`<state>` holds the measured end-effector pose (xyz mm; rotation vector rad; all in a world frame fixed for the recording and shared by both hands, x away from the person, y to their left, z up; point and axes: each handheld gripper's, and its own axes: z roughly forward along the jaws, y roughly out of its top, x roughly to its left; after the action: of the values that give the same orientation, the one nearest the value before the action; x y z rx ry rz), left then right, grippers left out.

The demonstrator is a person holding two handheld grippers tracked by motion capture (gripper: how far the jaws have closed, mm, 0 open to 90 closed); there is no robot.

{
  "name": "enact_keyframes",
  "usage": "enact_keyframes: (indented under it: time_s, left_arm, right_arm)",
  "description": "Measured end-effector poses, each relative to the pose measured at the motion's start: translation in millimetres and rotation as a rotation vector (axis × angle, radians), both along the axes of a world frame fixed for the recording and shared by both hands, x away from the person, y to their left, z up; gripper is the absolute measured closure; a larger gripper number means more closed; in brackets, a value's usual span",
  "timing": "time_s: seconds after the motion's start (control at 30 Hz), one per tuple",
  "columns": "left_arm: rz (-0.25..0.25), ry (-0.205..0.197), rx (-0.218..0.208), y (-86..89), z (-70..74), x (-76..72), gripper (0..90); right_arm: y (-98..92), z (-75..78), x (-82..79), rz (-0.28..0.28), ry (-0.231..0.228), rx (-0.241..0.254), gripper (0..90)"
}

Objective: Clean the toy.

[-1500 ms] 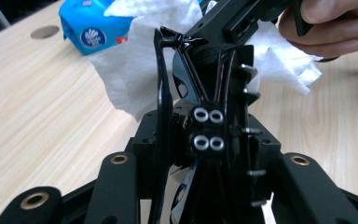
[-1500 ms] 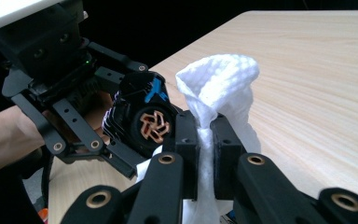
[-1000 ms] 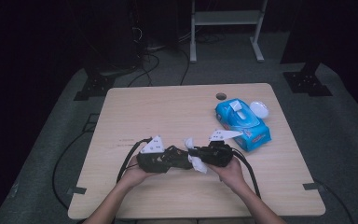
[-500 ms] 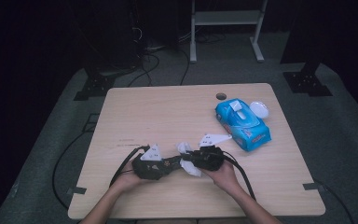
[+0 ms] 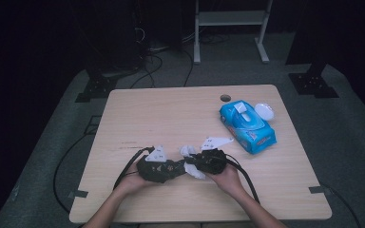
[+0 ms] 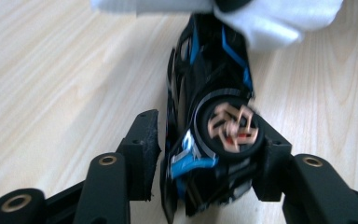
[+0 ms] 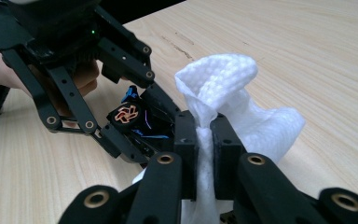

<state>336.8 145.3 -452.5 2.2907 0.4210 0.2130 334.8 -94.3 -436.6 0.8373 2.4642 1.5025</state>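
Where the two hands meet near the front edge of the counter [image 5: 171, 114], the left hand-held gripper [image 6: 205, 158] has its jaws closed around a small black toy car [image 6: 209, 126] with blue trim and a copper-spoked wheel, the car lying on its side between the pads. Its far end touches a white wipe [image 6: 270, 18] at the top of the left gripper view. The right hand-held gripper [image 7: 205, 140] has its jaws pressed together on that white wipe, a fold of which rises above the pads while the rest bunches out to the side and rests on the wood. In the right gripper view the left hand-held gripper stands just beside it, with the car's wheel facing the camera. From the high view, both tools point toward each other, the wipe between them, cables trailing back past the forearms. Well apart, toward the far right corner, lies a blue pack of wipes [image 5: 247, 126] with a white lid [image 5: 264, 110] just beside it and a small round hole [image 5: 225, 98] in the counter nearby
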Motion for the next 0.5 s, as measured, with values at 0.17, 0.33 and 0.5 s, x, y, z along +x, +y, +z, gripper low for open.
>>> enact_keyframes:
  time_s: [0.17,0.33,0.5]
  left_arm:
    - [-0.012,-0.009,0.005,-8.0,3.6,1.0,45.2]
    - [-0.008,-0.013,-0.004,-8.2,4.0,0.5,43.1]
    - [0.004,-0.010,-0.012,-7.8,3.9,-0.2,50.0]
  right_arm:
    - [-0.5,4.6,-0.7,0.005,-0.013,-0.007,68.9]
    - [-10.0,12.8,-2.7,-0.003,-0.040,-0.001,64.3]
    - [-15.3,11.3,1.5,-0.023,-0.022,0.008,71.4]
